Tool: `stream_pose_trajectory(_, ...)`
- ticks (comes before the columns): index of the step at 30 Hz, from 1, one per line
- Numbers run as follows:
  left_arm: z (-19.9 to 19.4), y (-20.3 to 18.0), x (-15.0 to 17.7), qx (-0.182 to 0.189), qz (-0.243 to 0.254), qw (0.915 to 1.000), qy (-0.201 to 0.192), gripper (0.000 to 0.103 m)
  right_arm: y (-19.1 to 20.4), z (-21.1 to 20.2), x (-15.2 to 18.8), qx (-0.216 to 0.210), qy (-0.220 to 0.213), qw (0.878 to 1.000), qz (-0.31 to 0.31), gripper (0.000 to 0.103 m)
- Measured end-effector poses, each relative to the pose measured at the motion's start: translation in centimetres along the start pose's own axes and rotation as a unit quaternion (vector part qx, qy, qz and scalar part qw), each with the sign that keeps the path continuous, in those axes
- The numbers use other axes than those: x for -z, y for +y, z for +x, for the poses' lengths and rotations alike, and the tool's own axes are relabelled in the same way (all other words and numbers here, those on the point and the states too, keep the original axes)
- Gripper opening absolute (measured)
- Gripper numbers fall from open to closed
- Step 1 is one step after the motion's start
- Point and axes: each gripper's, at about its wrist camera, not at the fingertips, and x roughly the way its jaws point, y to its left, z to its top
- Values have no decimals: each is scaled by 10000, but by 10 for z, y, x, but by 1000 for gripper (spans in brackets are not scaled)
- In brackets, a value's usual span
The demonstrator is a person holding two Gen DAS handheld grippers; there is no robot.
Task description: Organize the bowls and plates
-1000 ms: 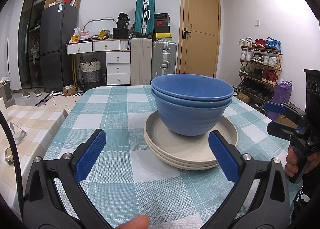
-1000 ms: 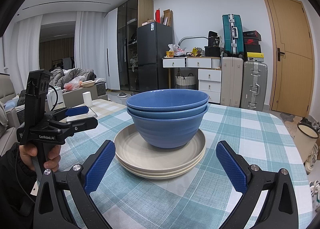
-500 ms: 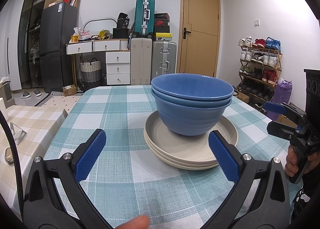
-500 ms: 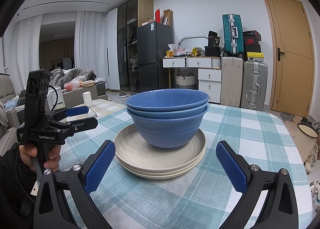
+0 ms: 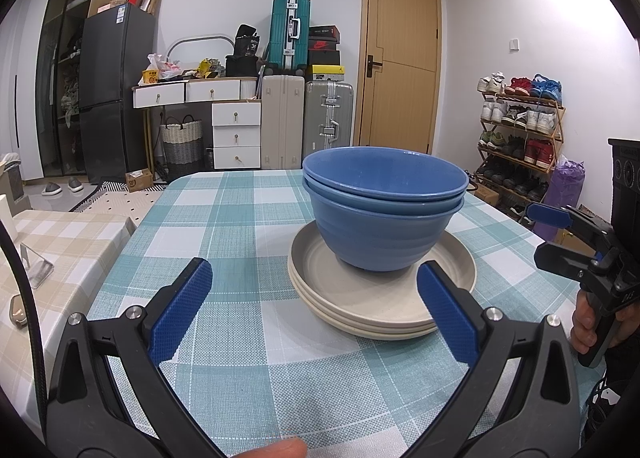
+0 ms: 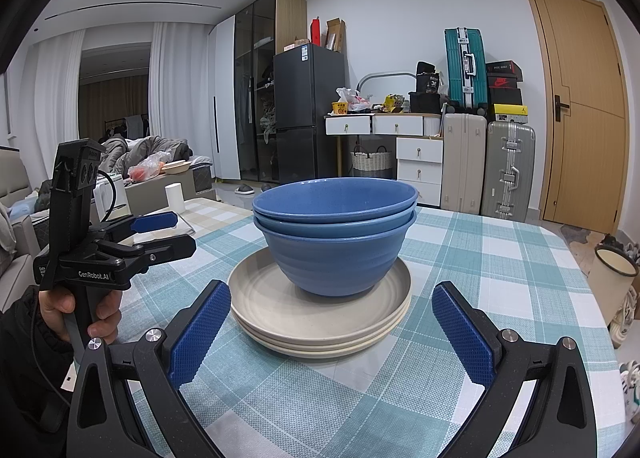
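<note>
On the left, the left gripper point(image 5: 314, 312) hangs low over the table point(image 5: 224, 382), jaws spread wide with nothing between them, blue pads point(image 5: 180, 316) pointing at the stack from just short of it. In the right wrist view a hand point(image 6: 76, 312) holds its handle.

Middle of the checked cloth: two blue bowls point(image 5: 384, 213), nested one inside the other and upright, sit on the plates point(image 5: 360, 310) (beige, looks like three, though the edges are hard to count). The bowls sit a bit toward the far side of the top plate.

On the right, the right gripper point(image 6: 330, 332) is released too, jaws well apart, aimed at the same stack and not touching it.

Behind it all there's a fridge point(image 6: 308, 113), suitcases point(image 6: 486, 165) and a door point(image 6: 580, 113).
</note>
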Motion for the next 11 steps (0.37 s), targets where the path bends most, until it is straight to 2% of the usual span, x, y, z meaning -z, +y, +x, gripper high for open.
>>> stream_pose_trajectory(11, 1, -5, 0, 21, 61, 10000, -24, 102, 0, 0, 0, 0, 3, 10000, 2, 103)
